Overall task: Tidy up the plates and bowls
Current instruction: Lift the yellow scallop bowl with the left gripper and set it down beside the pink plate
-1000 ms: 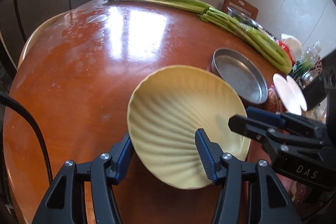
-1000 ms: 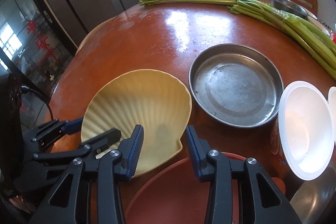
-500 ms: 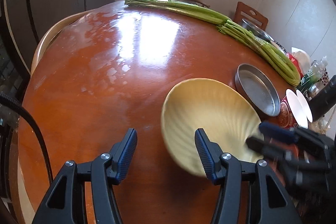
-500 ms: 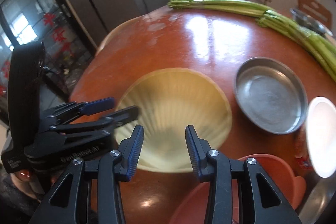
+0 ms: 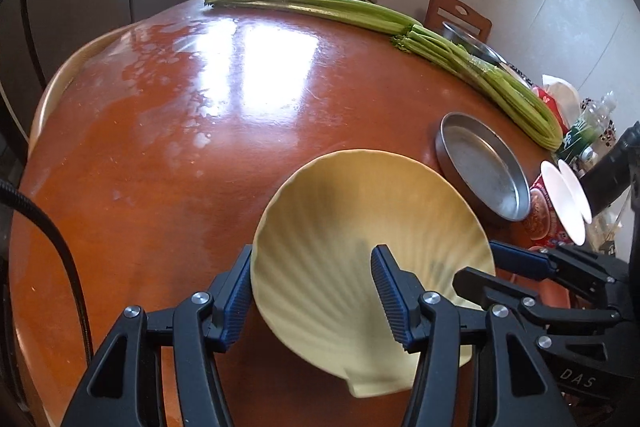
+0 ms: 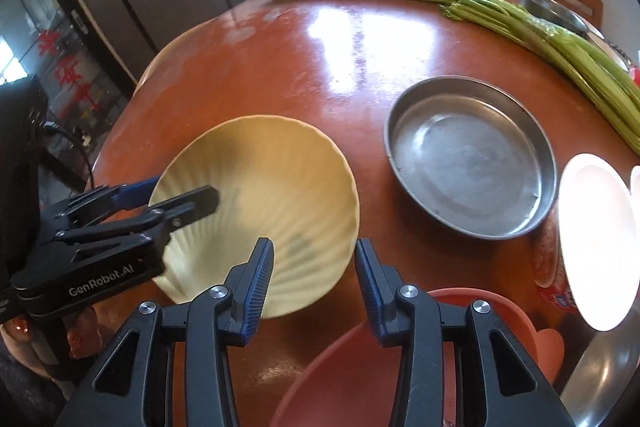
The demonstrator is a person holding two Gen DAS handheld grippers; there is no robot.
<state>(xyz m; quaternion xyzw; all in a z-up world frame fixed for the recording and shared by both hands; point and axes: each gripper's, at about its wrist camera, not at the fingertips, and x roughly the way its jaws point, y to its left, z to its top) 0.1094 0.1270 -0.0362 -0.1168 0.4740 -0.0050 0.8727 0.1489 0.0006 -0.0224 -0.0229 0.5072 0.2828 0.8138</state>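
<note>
The yellow shell-shaped plate (image 5: 360, 247) sits at the near side of the round table (image 5: 200, 147), just left of the steel pan (image 6: 472, 163) and just beyond the red basin (image 6: 460, 293). It is caught between both tools.

The right gripper (image 6: 314, 251) has its fingers astride the plate's near right rim, and its jaws have just been opening. The rim lies in the gap between them, and the pads no longer look to bear on it. The left gripper (image 5: 312, 259) has closed back in on the plate. Half a second ago its left finger stood clear of the rim, and now it is at the rim with the other finger over the ribbed inside. Its fingers are spread astride the plate's left edge. The fisheye angle does not show whether the pads truly pinch the wall, so I cannot tell.

This reads as a handover, with the right letting go and the left taking charge of the plate. If so, the plate goes next into a stack or a set place. The celery (image 5: 460, 47) lies well apart at the far edge.
</note>
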